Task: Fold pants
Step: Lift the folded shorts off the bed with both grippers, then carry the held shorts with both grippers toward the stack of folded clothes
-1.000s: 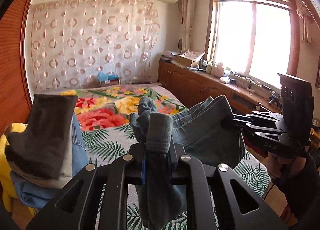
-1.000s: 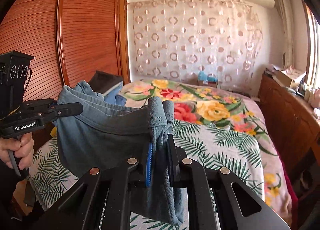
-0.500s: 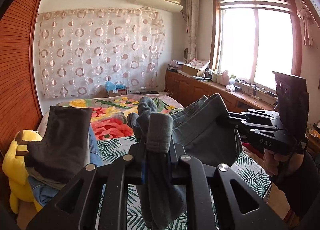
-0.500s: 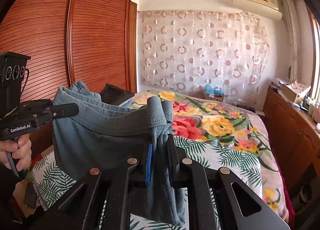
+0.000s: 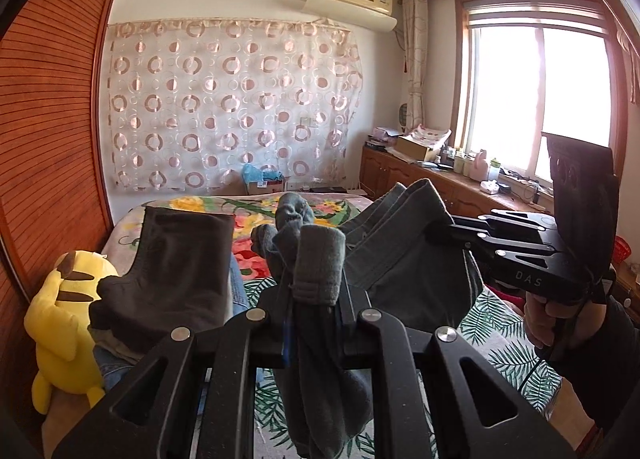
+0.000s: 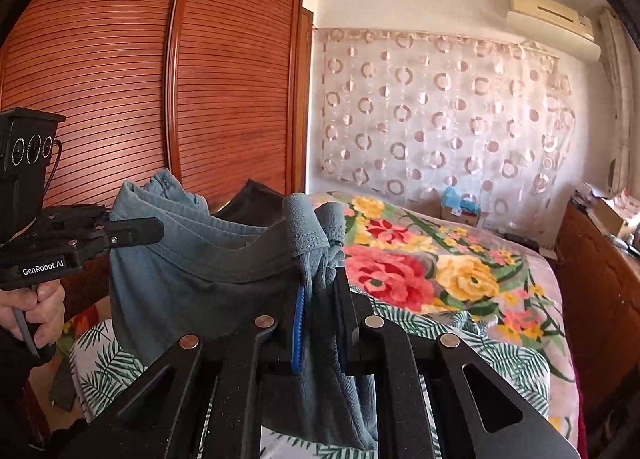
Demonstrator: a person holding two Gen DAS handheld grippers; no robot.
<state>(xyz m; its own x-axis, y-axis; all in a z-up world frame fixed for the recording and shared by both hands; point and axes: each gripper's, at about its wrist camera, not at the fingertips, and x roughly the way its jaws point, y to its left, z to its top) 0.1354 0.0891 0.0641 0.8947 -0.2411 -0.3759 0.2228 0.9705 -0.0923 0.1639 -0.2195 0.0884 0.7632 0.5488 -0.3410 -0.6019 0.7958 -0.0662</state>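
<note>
Bed [image 6: 460, 279]: floral blanket, lying ahead of and below both grippers; the only broad flat surface in view for laying the garment.
Wardrobe [image 6: 180, 99]: slatted wooden doors, to the left of the left gripper; not involved.
Pants [image 6: 200, 259]: grey-blue, held in the air above the bed, the upper edge strung between the two grippers and sagging a little in the middle; the rest hangs below the fingers and is partly hidden.
Clothes pile [image 5: 176, 271]: dark garment on top, ahead and to the left of the left gripper, beside a yellow plush toy [image 5: 68, 319]; it appears to rest at the bed's near-left edge.
Left gripper [image 5: 314, 295]: narrow, clamped on a bunched corner of the pants; cloth stands up between the fingers and drapes down in front of them.
Right gripper [image 6: 320, 299]: narrow, clamped on the opposite corner; cloth rises above the fingertips and falls away beneath.
Step in hand (judgement): the pants are lifted and spread, ready to be laid out or folded over.
Advice (judgement): keep both grips level and draw them apart until the sag goes; lower evenly onto open blanket, well clear of the clothes pile; release only when the cloth lies flat.
Risk (judgement): bunched corners may slip or set a crooked fold.
</note>
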